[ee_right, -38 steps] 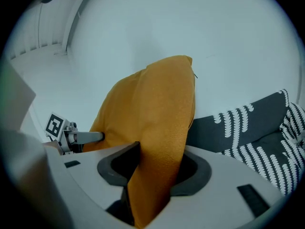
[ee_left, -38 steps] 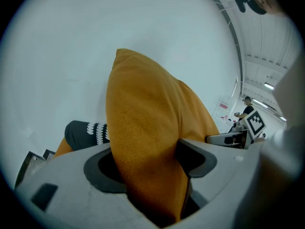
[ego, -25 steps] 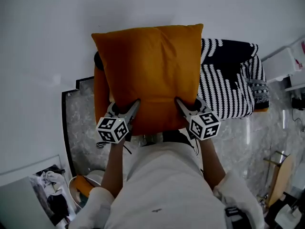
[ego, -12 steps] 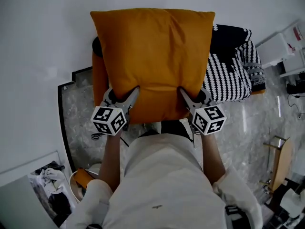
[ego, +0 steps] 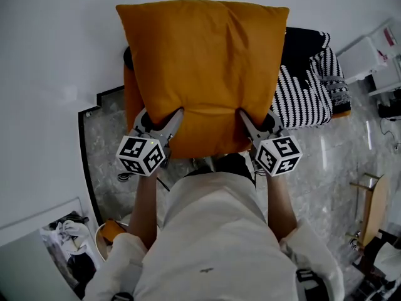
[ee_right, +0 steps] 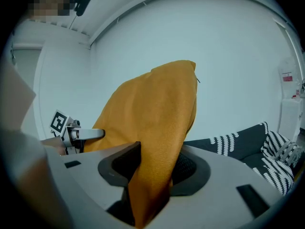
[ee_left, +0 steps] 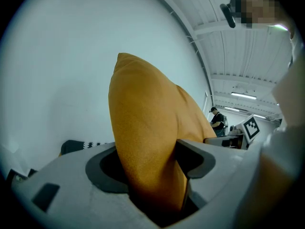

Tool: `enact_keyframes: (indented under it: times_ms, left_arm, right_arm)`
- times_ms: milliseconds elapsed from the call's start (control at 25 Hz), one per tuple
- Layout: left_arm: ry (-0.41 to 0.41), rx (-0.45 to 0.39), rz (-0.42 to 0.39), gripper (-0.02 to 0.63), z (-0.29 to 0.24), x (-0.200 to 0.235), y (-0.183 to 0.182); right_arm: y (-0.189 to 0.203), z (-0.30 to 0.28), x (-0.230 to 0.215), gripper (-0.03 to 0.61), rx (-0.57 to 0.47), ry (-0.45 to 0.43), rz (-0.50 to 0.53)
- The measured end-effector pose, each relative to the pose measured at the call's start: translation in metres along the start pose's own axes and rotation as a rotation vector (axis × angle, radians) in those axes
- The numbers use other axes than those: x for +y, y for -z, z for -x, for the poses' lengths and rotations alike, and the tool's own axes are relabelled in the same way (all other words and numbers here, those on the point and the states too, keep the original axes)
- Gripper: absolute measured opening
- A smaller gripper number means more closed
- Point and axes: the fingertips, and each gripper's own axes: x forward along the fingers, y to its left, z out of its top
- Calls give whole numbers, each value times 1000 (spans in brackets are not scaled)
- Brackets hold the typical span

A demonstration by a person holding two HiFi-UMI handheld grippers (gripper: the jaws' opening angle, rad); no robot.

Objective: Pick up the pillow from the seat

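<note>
A large orange pillow (ego: pixel 203 68) hangs in the air in front of the white wall, lifted off the orange seat (ego: pixel 130 102) below it. My left gripper (ego: pixel 174 119) is shut on its near left edge, and my right gripper (ego: pixel 243 119) is shut on its near right edge. In the left gripper view the orange pillow (ee_left: pixel 147 147) fills the gap between the grey jaws. In the right gripper view the pillow (ee_right: pixel 157 142) is pinched the same way, with the left gripper's marker cube (ee_right: pixel 59 122) beyond it.
A black-and-white patterned pillow (ego: pixel 307 83) lies on the seat to the right. White furniture (ego: pixel 369 52) stands at the far right. The floor is grey marble (ego: pixel 106 143). A person stands far off in the left gripper view (ee_left: pixel 218 120).
Both grippers have lifted the orange pillow upward and away from the seat. More of the seat's left edge and the patterned pillow's front are now hidden behind it.
</note>
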Motion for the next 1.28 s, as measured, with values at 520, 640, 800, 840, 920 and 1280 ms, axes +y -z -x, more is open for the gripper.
enact_keyframes:
  times_ms: [520, 640, 800, 840, 920, 1280]
  left_arm:
    - [2, -14, 2, 316, -2, -8, -7]
    - [6, -14, -11, 316, -4, -9, -9]
    - [13, -12, -19, 315, -3, -9, -10]
    - [14, -12, -19, 314, -3, -9, -10]
    - [15, -12, -18, 314, -3, -9, -9]
    - [17, -5, -17, 314, -4, -7, -8]
  right_arm:
    - [-8, 8, -4, 184, -12, 1, 2]
    - [-7, 9, -5, 181, -17, 2, -10]
    - [-6, 10, -5, 178, -20, 12, -14]
    - [-6, 10, -4, 177, -20, 14, -14]
    - [-6, 10, -4, 176, -19, 16, -13]
    - [-4, 8, -5, 176, -15, 19, -12]
